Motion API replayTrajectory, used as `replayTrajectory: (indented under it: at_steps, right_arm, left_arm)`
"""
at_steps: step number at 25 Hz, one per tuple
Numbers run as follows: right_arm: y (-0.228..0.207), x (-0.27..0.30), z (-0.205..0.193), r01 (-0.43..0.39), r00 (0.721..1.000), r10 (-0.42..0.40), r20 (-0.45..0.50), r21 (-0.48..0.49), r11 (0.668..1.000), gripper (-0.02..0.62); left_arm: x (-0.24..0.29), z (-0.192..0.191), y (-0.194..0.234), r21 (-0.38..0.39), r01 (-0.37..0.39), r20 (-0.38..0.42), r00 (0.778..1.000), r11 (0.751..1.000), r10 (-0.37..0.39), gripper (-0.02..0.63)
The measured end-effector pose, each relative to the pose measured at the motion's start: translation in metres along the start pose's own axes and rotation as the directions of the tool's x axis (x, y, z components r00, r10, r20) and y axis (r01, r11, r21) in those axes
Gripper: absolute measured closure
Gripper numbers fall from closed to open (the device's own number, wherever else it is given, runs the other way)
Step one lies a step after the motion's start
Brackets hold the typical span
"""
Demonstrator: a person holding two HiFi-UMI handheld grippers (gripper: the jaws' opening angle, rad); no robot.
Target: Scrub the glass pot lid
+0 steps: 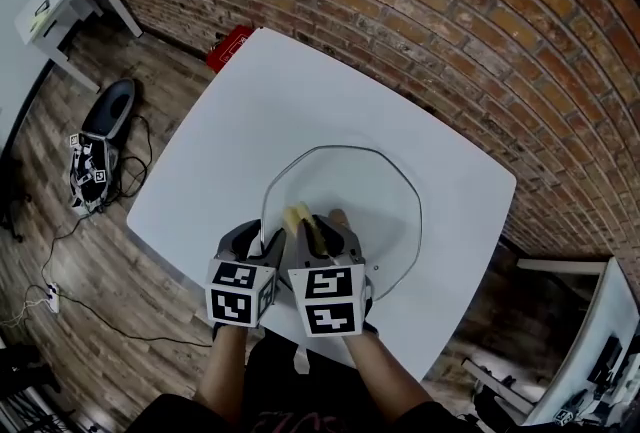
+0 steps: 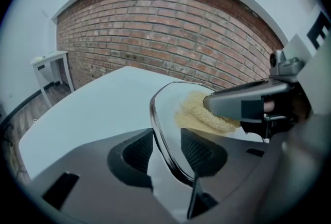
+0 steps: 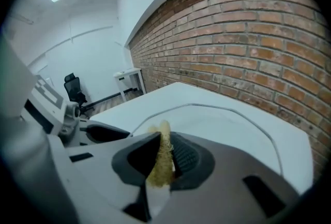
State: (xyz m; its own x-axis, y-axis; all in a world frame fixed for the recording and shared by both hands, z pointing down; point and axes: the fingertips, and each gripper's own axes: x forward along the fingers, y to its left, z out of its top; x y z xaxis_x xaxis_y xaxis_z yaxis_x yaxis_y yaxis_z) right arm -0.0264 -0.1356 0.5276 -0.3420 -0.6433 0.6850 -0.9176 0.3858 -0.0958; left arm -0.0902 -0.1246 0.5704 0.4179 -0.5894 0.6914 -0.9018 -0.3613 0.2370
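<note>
The glass pot lid point(image 1: 345, 191) lay on the white table point(image 1: 300, 101), near the edge where the person stood, with the brick wall point(image 1: 450, 11) behind it. The left gripper point(image 1: 262, 243) had the lid's near-left rim between its jaws, one pad on either face of the glass, pinching it at a narrow setting. Right beside it, the right gripper point(image 1: 320, 233) was clamped tight on a yellow sponge point(image 1: 300, 219), which stuck out past its jaw tips and pressed against the lid's glass just inside that rim. The two grippers sat close together, almost touching, over the lid's near side.
</note>
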Motion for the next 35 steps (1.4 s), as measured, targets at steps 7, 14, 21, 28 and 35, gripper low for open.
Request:
replayTrajectory:
  at_steps: [7,14,21,28,35]
  right_arm:
    - [-0.097,-0.023,-0.018,0.228,0.973,-0.226,-0.050,0.053,0.972,0.537]
    - [-0.157,-0.048,-0.032,0.377,0.925,-0.370,-0.089,0.083,0.923,0.537]
    - [-0.059,-0.053,0.006,0.112,0.993,-0.114,0.037,0.069,0.991,0.537]
    - [0.021,-0.038,-0.031,-0.058,0.996,0.060,-0.072,0.028,0.998,0.537]
    - [-0.030,-0.041,-0.052,0.082,0.986,-0.080,-0.146,0.005,0.997,0.537]
  left_arm:
    - [0.000,-0.001,0.001,0.001,0.005,0.006,1.000,1.000,-0.005,0.437]
    - [0.001,0.000,-0.001,0.006,0.005,0.007,1.000,1.000,-0.005,0.437]
    - [-0.001,-0.004,-0.001,-0.005,0.001,0.005,1.000,1.000,-0.001,0.437]
    - [0.000,-0.001,-0.001,0.008,0.002,0.005,1.000,1.000,-0.002,0.437]
    - [0.001,-0.002,0.001,0.011,0.011,0.002,1.000,1.000,-0.011,0.437]
